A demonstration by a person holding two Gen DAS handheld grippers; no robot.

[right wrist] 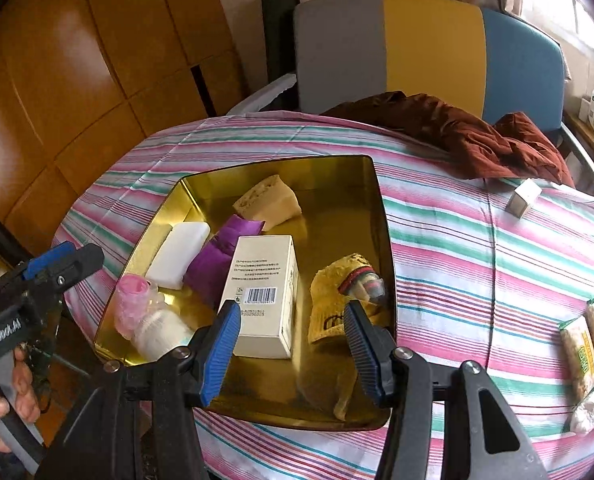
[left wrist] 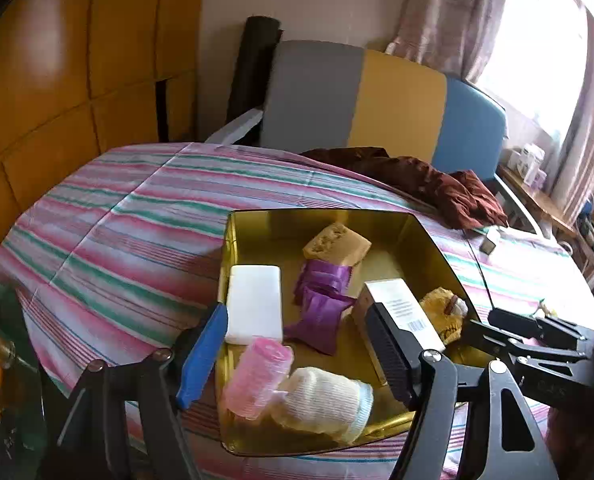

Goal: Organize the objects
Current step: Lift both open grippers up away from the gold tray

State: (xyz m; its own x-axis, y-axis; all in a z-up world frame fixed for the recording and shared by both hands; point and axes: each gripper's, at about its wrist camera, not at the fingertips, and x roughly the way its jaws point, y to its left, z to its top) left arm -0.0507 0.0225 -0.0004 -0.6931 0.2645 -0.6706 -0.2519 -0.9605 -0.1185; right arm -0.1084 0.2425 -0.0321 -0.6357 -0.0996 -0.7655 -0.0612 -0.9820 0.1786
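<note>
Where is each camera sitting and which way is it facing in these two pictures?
Left wrist: on the left gripper, angled down at the gold metal tray on the striped tablecloth; its own fingers show, plus the right gripper.
Right wrist: on the right gripper, angled down at the tray; the left gripper and a hand show.
Shared: tray, white barcoded box, white rectangular block.

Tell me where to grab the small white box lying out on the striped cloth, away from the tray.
Probably across its two short sides, coming down from above. The small white box lies alone on the cloth, clear of the tray, so nothing blocks the fingers on either side.
</note>
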